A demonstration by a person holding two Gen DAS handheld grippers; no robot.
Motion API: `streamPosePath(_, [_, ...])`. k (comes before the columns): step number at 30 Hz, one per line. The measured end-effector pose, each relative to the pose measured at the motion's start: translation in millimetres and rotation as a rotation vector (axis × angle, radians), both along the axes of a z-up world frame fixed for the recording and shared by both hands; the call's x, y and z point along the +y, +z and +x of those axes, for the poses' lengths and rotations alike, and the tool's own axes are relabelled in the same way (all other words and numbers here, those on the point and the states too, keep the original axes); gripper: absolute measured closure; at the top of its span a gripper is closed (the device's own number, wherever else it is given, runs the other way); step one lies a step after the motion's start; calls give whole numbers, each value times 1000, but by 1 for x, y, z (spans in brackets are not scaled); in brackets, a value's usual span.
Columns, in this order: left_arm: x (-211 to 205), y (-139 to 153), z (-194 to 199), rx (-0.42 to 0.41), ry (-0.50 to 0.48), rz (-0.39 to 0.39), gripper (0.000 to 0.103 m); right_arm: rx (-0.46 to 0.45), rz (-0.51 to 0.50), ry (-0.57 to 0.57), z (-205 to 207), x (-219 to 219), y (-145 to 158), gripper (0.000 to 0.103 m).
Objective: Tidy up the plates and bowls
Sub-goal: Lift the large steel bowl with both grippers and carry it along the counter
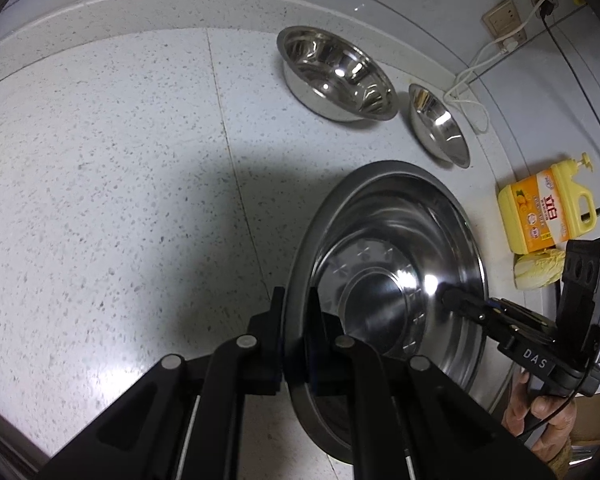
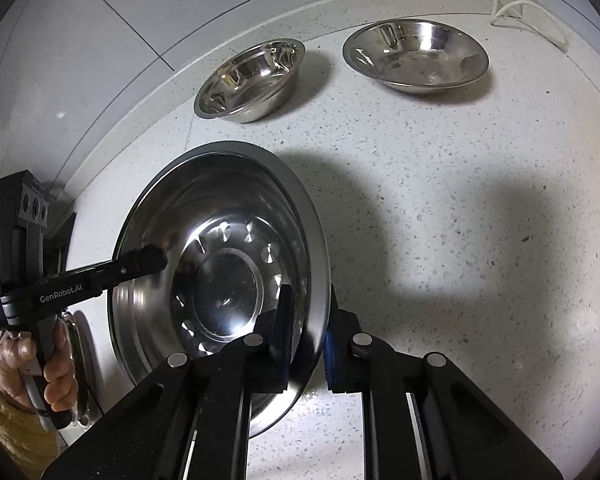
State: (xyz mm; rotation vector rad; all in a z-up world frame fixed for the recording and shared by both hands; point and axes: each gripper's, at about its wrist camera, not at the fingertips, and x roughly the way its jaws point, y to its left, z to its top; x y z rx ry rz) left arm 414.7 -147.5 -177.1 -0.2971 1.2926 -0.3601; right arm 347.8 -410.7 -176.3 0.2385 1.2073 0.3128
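Overhead light throws hard shadows across the counter (image 2: 460, 200), glare on steel, fisheye-bent edges.

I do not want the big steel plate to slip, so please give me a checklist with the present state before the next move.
1. Left gripper closed on the rim of the big plate: ok.
2. Right gripper closed on the opposite rim: ok, its jaws pinch the edge.
3. Plate level: not ok, it looks tilted in both wrist views.
4. Whether the plate is clear of the counter: cannot tell.
5. Deep bowl and shallow bowl upright, apart from each other and from the plate: ok.
6. White cable near the shallow bowl, touching or not: cannot tell.
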Motion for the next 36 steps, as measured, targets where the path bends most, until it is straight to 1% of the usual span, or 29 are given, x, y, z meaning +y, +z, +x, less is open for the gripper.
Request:
streamPosePath(7, [16,27,-32,-4,35,-37,96,-20,21,16,-19,4,23,91])
streamPosePath(10, [29,41,-56,-15,49,-65,96,-35,14,32,-32,12,38,91])
streamPosePath(14, [62,67,-102,-48,74,-101,96,-59,7,51,-55,31,60,92])
streamPosePath(16, [82,78,-123,-56,91,-115,95,-78,4,73,-71,49,76,93])
streamPosePath(19, [123,96,-161,-72,136,-127,95,-107,-2,118,-96,83,99,93])
streamPosePath(21, [156,109,-182,-93,166,-118,95,-123,-6,164,-116,114,113,93])
streamPosePath(25, [210,127,-216,-122,226,-81,96,-144,-10,244,-141,173,125,92])
streamPosePath(28, [235,130,-229,-132,261,-71,96,-150,-2,281,-151,206,123,92])
streamPosePath(30, [241,128,-234,-133,265,-71,96,-152,0,287,-156,219,121,92])
streamPosePath(33, [234,116,-232,-104,251,-92,96,-146,-7,279,-161,224,114,92])
streamPosePath(36, [212,100,-222,-69,219,-122,96,-129,-13,240,-164,213,111,92])
